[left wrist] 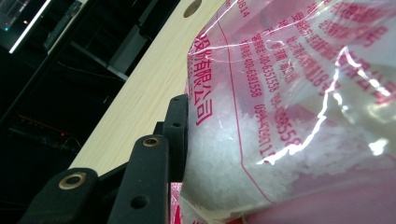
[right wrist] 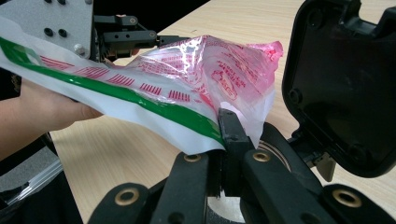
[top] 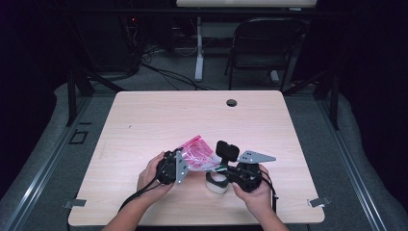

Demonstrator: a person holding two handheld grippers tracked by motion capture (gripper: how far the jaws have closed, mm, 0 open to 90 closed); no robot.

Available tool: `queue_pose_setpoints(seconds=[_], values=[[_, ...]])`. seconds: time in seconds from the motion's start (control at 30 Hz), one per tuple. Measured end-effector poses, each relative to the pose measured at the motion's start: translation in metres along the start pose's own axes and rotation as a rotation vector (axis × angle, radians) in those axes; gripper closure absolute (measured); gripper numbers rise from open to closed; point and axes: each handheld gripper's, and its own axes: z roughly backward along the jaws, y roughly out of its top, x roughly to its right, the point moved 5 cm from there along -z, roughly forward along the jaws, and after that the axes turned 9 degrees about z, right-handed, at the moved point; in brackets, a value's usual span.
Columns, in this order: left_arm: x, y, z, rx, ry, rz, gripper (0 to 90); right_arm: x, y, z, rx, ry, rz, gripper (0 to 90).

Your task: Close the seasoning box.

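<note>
A dim lab: lone wooden table (top: 159, 115), folding chair (top: 262, 45), floor cables (top: 163, 72).

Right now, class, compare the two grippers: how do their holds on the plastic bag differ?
The right gripper is pinched shut on the plastic bag's green-striped edge; the left gripper holds its bulkier part, where white grains sit, with jaws set wider. In the high view the right one also stands over a white container. Both grip the same bag above the table.
</note>
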Motion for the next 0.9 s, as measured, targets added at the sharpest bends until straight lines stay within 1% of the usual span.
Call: queue_pose_setpoints(seconds=[0.03,0.13,0.23,0.33,0.43,0.5,0.6,0.67,0.73,0.77,0.87,0.9], values=[[0.001,-0.001,-0.001,0.007,0.001,0.006,68.0,0.000,0.000,0.000,-0.003,0.000,0.003,89.6],[0.001,-0.002,-0.001,-0.005,-0.017,0.019,68.0,0.001,0.000,0.000,-0.004,0.003,0.003,89.6],[0.002,-0.004,-0.003,-0.010,-0.038,0.051,68.0,0.001,0.000,-0.001,-0.003,0.006,0.004,89.6],[0.003,-0.006,-0.003,-0.017,-0.055,0.073,68.0,0.001,0.001,-0.001,0.002,0.006,0.002,89.6],[0.003,-0.007,-0.005,-0.016,-0.070,0.095,68.0,0.001,0.001,-0.002,0.011,0.012,-0.004,89.6],[0.003,-0.008,-0.006,-0.022,-0.078,0.100,67.9,0.001,0.001,-0.002,0.007,0.008,-0.002,89.6],[0.004,-0.010,-0.007,-0.023,-0.093,0.124,68.0,0.001,0.001,-0.003,0.008,0.011,-0.001,89.7],[0.004,-0.012,-0.008,-0.028,-0.107,0.146,68.0,0.001,0.001,-0.003,0.006,0.014,0.001,89.7],[0.004,-0.014,-0.009,-0.033,-0.122,0.159,67.9,0.001,0.002,-0.004,0.005,0.016,0.002,89.7],[0.005,-0.014,-0.010,-0.033,-0.130,0.175,67.8,0.001,0.002,-0.004,0.005,0.016,0.003,89.7],[0.005,-0.016,-0.011,-0.042,-0.147,0.193,67.7,0.001,0.002,-0.005,0.010,0.018,-0.001,89.7],[0.005,-0.016,-0.011,-0.044,-0.149,0.195,67.6,0.001,0.002,-0.005,0.004,0.019,0.005,89.7]])
